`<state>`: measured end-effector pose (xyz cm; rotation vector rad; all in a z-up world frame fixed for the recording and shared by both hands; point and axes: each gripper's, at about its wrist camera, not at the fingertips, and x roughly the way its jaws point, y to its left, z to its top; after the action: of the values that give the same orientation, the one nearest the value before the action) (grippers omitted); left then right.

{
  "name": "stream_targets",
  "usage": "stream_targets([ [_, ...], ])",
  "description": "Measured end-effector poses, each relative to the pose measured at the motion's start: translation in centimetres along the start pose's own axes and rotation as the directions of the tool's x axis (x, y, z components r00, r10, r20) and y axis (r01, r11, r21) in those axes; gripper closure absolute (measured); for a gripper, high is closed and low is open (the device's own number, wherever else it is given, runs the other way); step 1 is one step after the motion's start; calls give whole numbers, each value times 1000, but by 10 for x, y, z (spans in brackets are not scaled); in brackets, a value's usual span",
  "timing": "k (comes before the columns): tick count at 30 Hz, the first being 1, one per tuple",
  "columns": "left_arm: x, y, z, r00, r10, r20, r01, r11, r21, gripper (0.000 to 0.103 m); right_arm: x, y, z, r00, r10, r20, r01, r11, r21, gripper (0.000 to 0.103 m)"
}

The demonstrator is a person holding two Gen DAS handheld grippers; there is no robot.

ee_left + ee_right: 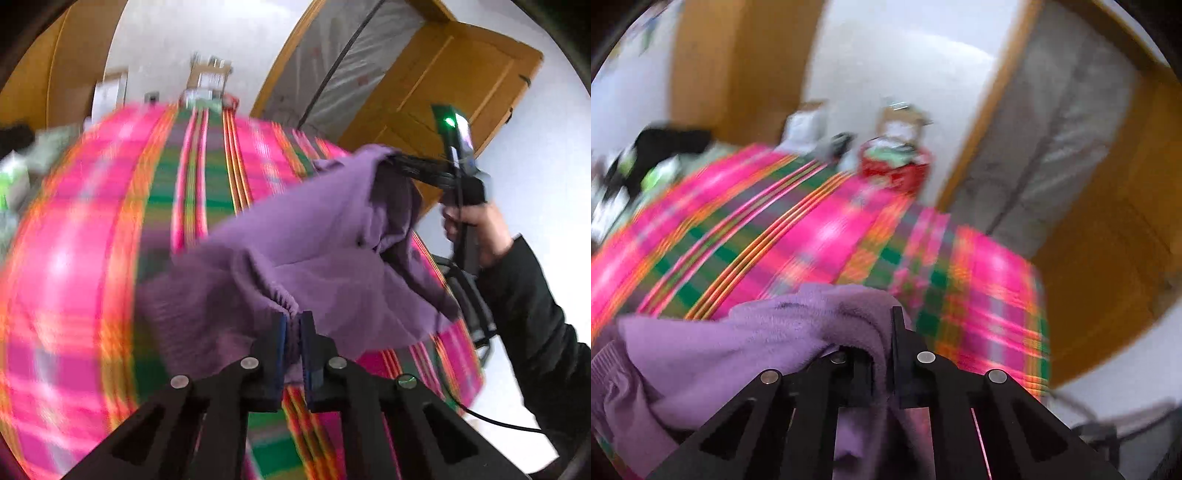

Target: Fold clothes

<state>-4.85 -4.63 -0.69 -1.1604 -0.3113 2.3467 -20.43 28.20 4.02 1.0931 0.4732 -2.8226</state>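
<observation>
Left wrist view shows the left gripper [293,325] clamped on the purple garment's [314,251] gathered hem and the right gripper [391,159] clamped on another edge, lifting it bunched over the plaid cloth [92,258], no fold yet made.

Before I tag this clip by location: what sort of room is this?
Probably a bedroom at home: a purple garment is handled over a pink plaid sheet, with a wooden door and cluttered boxes behind.
</observation>
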Motion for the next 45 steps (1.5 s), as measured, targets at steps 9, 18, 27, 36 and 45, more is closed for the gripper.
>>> stream_targets([
  [9,-44,-7,21,986,-57,157,34,989,146,95,-38,-113,-53,992,-66,-108,95,952,291,95],
  [18,-16,61,-51,992,122,-32,-123,992,-26,99,-44,-127,-162,972,-10,-234,101,918,384,69],
  [27,-2,21,-11,999,10,49,-9,1000,-3,90,-119,-56,-158,996,83,33,-89,953,290,63],
  [36,62,8,19,999,11,-35,-10,1000,23,78,-105,-28,-193,991,117,-62,-93,949,302,56],
  [45,78,2,21,992,-62,-106,66,997,32,94,-71,-28,-201,977,117,-177,-64,958,279,97],
])
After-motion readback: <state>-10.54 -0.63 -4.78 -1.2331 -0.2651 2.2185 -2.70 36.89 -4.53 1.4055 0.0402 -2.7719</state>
